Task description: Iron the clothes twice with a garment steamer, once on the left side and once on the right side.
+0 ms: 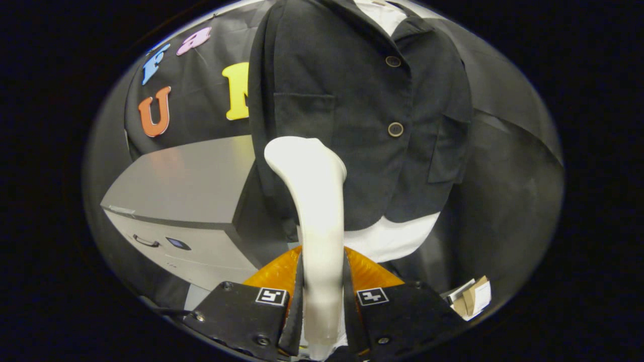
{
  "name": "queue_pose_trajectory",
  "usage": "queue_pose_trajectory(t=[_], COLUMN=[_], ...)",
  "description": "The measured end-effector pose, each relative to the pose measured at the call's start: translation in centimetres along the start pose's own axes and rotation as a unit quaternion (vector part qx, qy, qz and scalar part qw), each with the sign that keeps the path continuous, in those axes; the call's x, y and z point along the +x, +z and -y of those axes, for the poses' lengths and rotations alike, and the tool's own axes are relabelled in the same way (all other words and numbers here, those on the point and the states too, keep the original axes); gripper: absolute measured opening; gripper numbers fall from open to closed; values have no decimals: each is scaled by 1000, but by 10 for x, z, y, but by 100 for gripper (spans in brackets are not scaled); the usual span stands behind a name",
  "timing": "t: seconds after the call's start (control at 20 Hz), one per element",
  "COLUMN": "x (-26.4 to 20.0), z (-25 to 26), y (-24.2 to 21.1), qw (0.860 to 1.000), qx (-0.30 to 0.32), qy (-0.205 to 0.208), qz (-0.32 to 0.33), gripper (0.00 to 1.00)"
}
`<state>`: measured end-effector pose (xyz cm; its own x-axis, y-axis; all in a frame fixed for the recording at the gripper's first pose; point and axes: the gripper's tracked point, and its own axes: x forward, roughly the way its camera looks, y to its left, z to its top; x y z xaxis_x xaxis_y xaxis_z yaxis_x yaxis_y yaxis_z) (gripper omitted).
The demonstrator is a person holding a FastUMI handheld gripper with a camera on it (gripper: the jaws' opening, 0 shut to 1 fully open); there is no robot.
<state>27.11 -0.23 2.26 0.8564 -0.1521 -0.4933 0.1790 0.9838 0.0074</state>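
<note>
In the gripper view I have the gripper (322,301) clamped, both fingers pressing the white plastic garment steamer (314,201) between them, its head just ahead against the hanging black buttoned jacket (352,100), so I should glide slowly, keeping the head flat on the cloth.

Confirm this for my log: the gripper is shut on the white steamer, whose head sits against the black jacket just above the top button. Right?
Not quite. The gripper is shut on the steamer, but in the gripper view its head meets the jacket below the lower button and beside it, under the chest pocket, not above the top button.
</note>
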Motion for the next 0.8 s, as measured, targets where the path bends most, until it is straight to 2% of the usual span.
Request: queue_pose_trajectory(t=[0.2, 0.35, 0.8], x=[-8, -31, -139], z=[0, 5, 47], y=[-2, 9, 97], qw=[1000, 1000, 988], qx=[6, 8, 40], qy=[12, 25, 54], qz=[-2, 18, 138], gripper=[38, 38, 38])
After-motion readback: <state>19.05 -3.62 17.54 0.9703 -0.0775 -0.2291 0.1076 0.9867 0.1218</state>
